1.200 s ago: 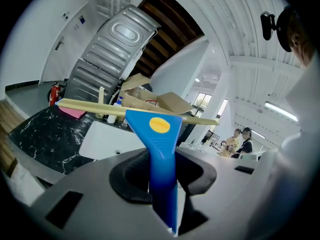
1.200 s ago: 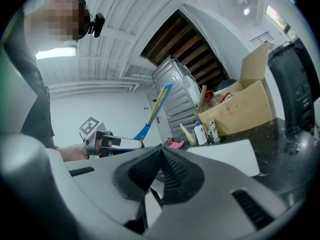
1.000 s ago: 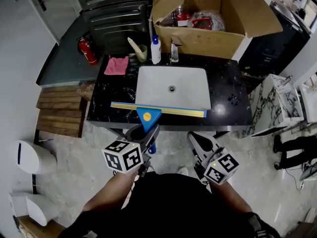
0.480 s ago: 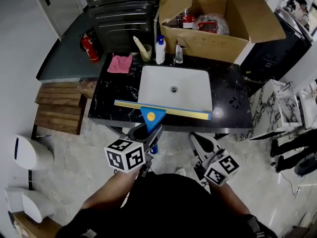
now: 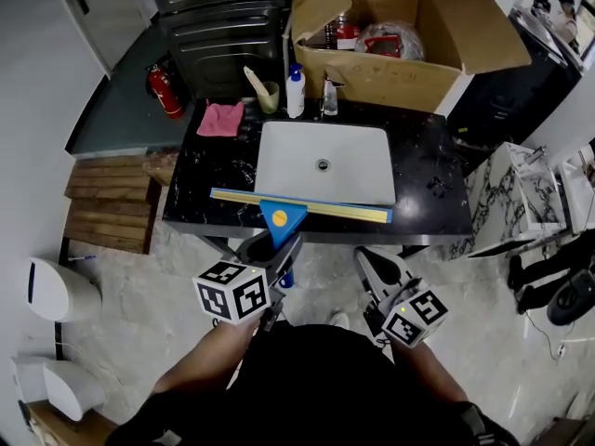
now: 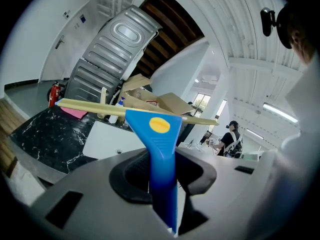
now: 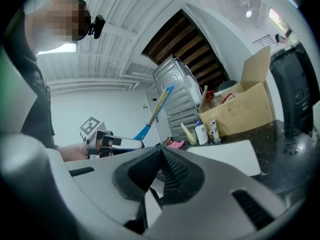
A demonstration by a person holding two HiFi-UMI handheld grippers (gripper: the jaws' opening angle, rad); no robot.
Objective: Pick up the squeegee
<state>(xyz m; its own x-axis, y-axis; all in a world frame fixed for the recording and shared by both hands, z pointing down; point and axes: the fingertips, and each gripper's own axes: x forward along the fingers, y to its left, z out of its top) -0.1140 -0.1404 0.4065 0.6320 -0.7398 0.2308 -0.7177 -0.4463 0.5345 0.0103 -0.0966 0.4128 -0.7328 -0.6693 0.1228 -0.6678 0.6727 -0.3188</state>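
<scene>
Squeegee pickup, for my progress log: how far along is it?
Done: the left gripper is shut on the blue handle of the squeegee, and the right gripper view shows it raised in the air, with its blade clear of the black counter.
In hand: only the squeegee. The right gripper is shut and empty.
Left: nothing visible for the pickup itself, which looks complete.

Black marble counter [image 5: 206, 191], white sink [image 5: 293, 161]; pale stone floor [image 5: 149, 309], wooden pallet [image 5: 112, 207]

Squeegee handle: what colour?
The squeegee handle is blue, with a yellow oval spot near the blade; shows best in the left gripper view.
</scene>
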